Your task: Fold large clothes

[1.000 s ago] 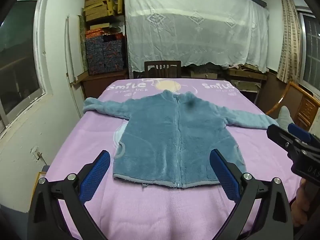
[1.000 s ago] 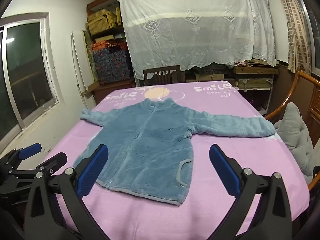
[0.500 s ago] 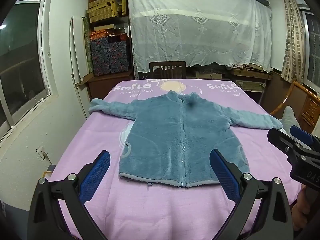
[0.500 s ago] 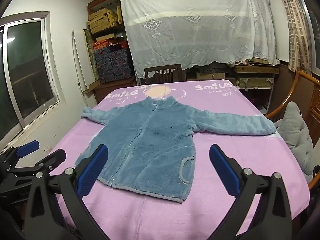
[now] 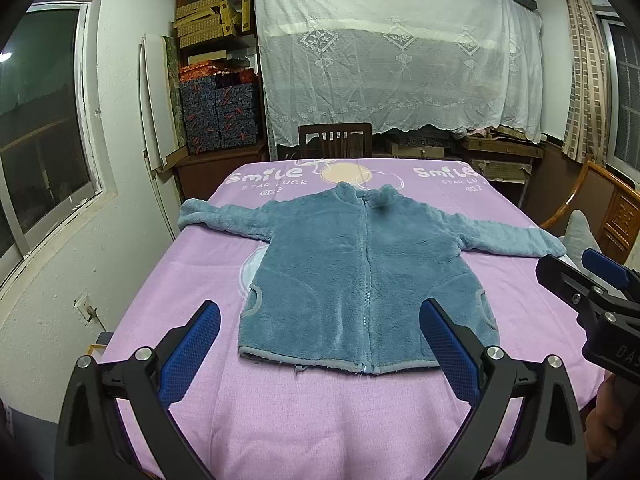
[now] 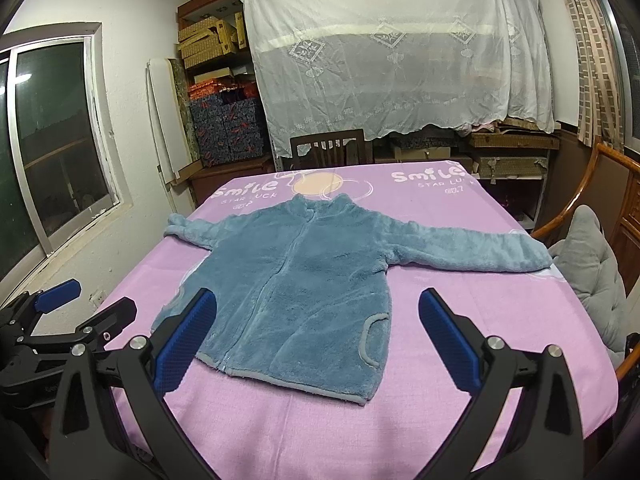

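Fleece jacket [image 5: 360, 280] lies flat (apparently zipped); both grippers gape.

One blue fleece jacket [image 5: 360, 276] lies spread flat, with two sleeves out and two front pockets. One purple blanket [image 5: 312, 412] covers the surface under it. Two grippers are in view, the left gripper [image 5: 320, 348] and the right gripper [image 6: 318, 340]. One wooden chair [image 5: 335, 145] stands behind. One grey cushion [image 6: 592, 272] sits at the right.
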